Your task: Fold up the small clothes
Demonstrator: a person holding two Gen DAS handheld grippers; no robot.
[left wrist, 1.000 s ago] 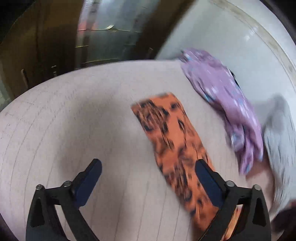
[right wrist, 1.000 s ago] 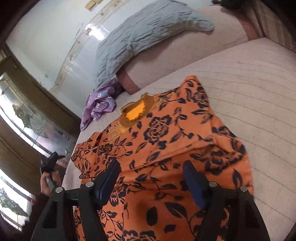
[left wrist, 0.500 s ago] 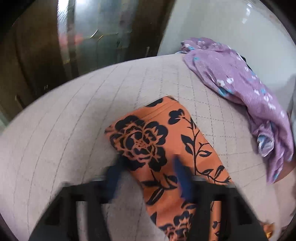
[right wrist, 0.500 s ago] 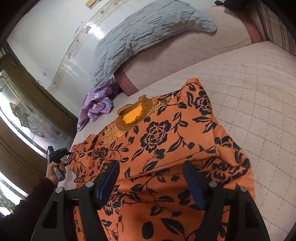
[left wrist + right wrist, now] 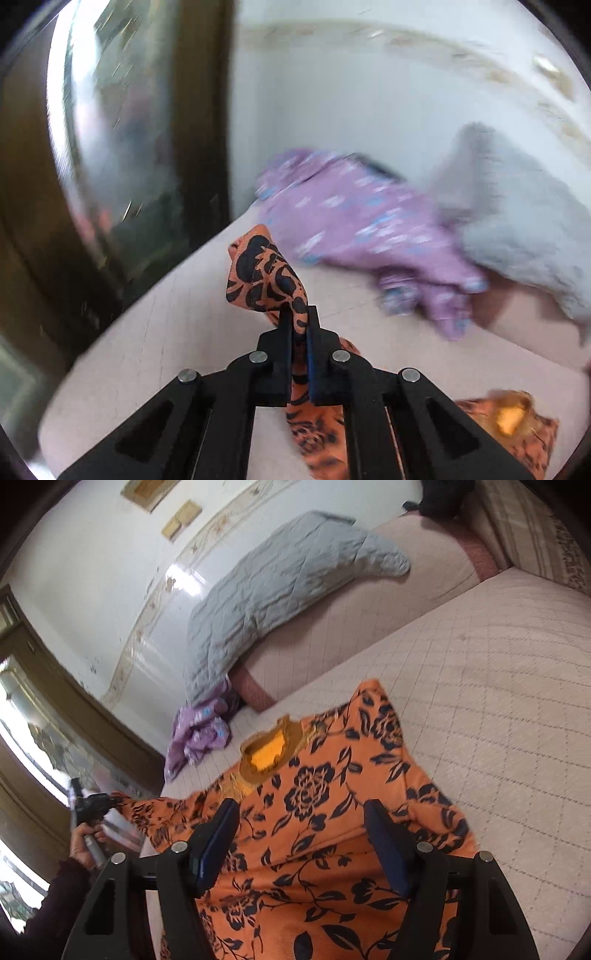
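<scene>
An orange top with black flowers [image 5: 317,797] lies spread on the quilted bed [image 5: 498,686], neck opening toward the pillows. My left gripper [image 5: 299,321] is shut on the end of its sleeve [image 5: 266,277] and holds it lifted off the bed; it also shows far left in the right wrist view [image 5: 92,805]. My right gripper [image 5: 299,834] is open, hovering low over the body of the top with nothing between its fingers.
A crumpled purple garment [image 5: 362,229] lies by a grey quilted pillow [image 5: 273,587] at the head of the bed. A wall and a dark-framed glass door [image 5: 122,147] stand close behind. A striped cushion [image 5: 535,528] sits at the far right.
My left gripper came down on the sleeve end, shut on it and lifted it. My right gripper stayed open over the top, drifting slightly.
</scene>
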